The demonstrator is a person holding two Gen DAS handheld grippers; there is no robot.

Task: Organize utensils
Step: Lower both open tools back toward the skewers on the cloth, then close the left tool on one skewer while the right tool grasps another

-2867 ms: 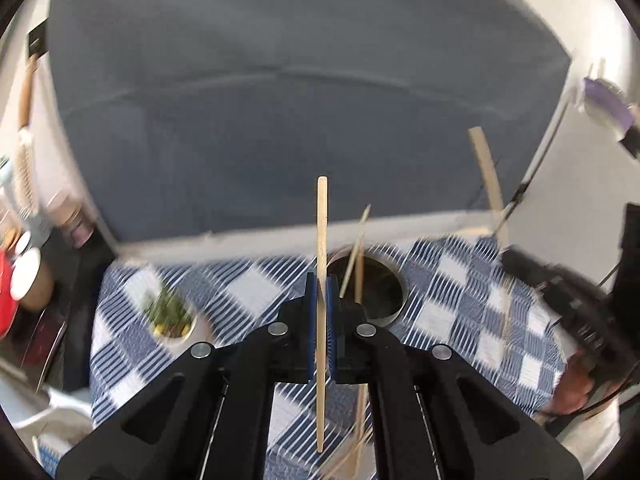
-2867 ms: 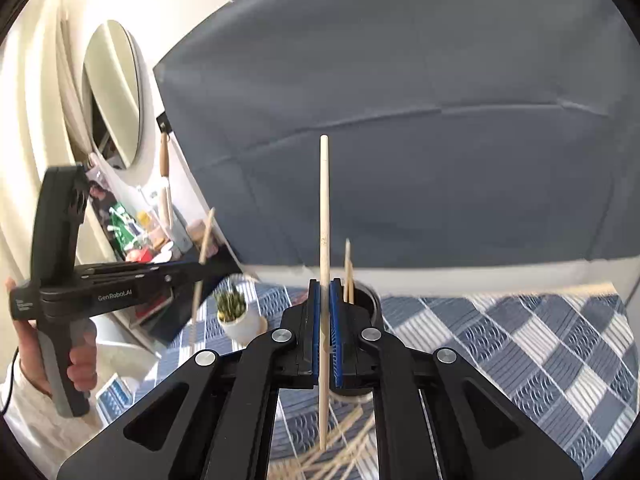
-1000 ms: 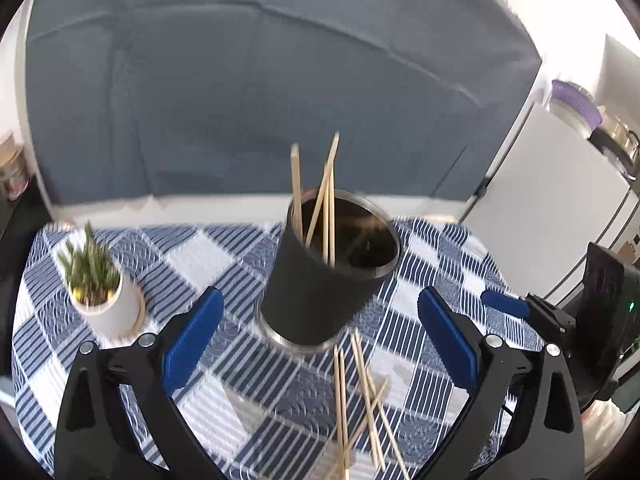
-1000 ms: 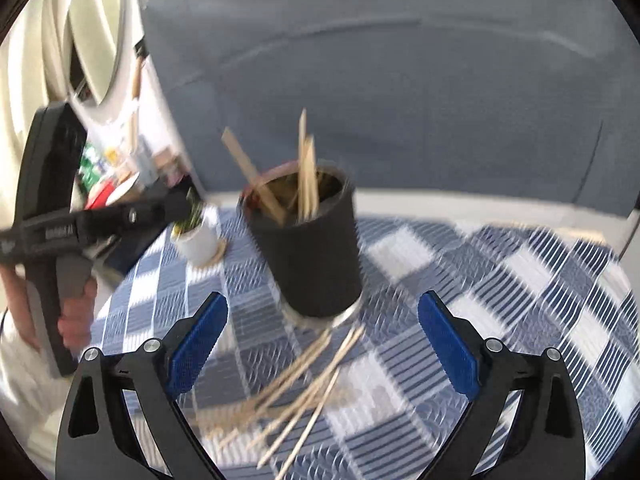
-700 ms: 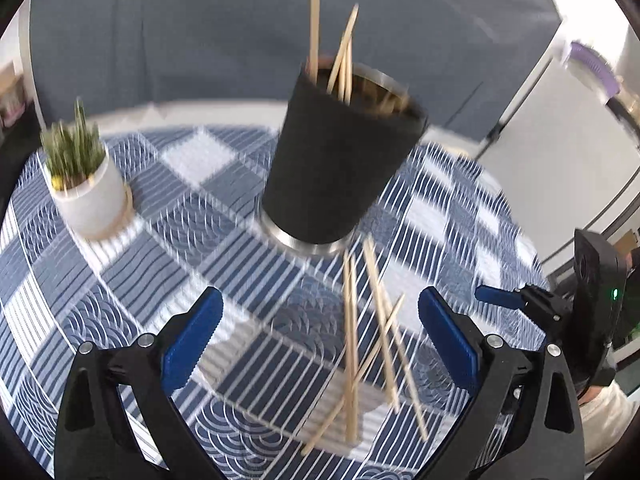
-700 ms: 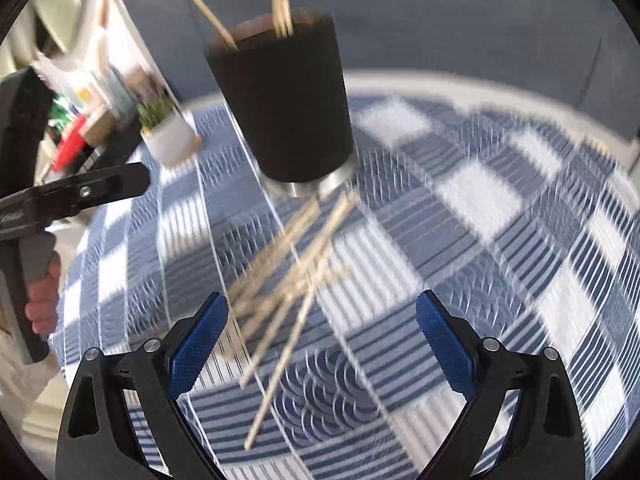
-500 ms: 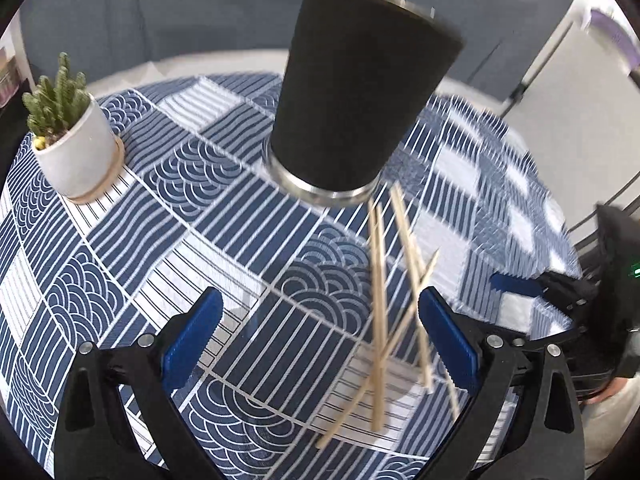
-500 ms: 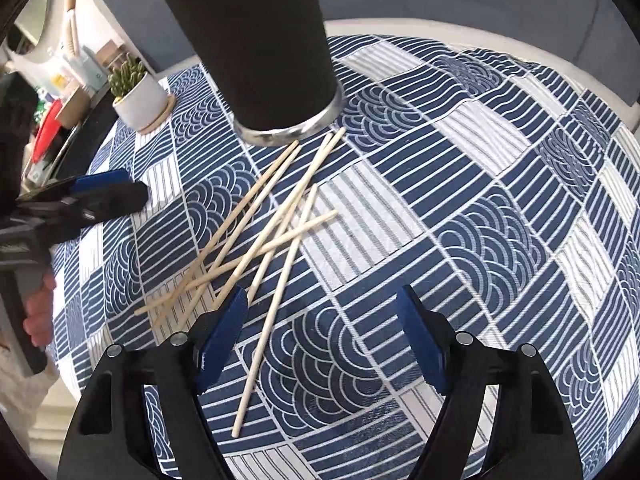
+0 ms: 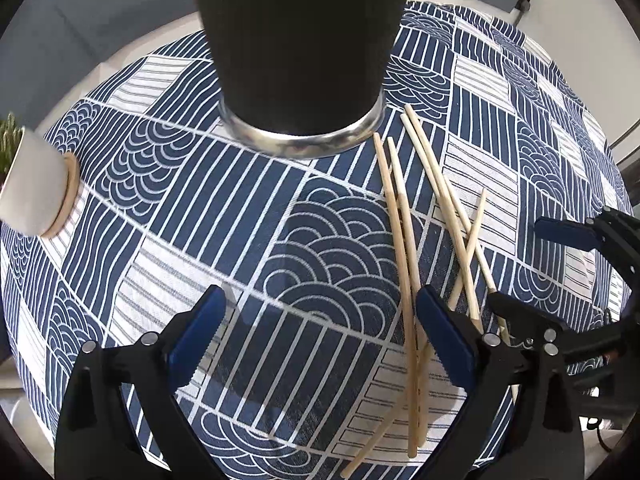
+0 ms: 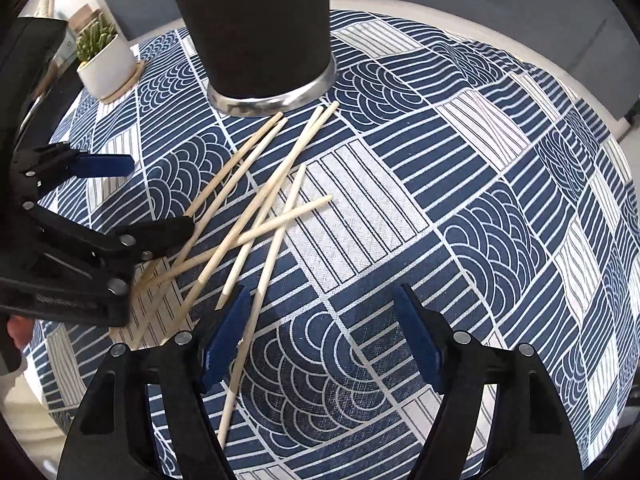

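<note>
Both my grippers, left (image 9: 320, 332) and right (image 10: 322, 332), fingers wide apart, empty, low over tabletop; sticks (image 10: 256, 200) loose beside cup (image 10: 256, 28)

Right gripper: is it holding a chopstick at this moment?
No. The right gripper is open and empty above the tablecloth, while the loose chopsticks lie on the cloth.

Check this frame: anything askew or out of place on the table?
Yes. Several chopsticks lie loose and criss-crossed on the tablecloth below the black cup instead of standing in it. Both the left claw and the right claw are open and hold nothing. The potted plant stands upright.
</note>
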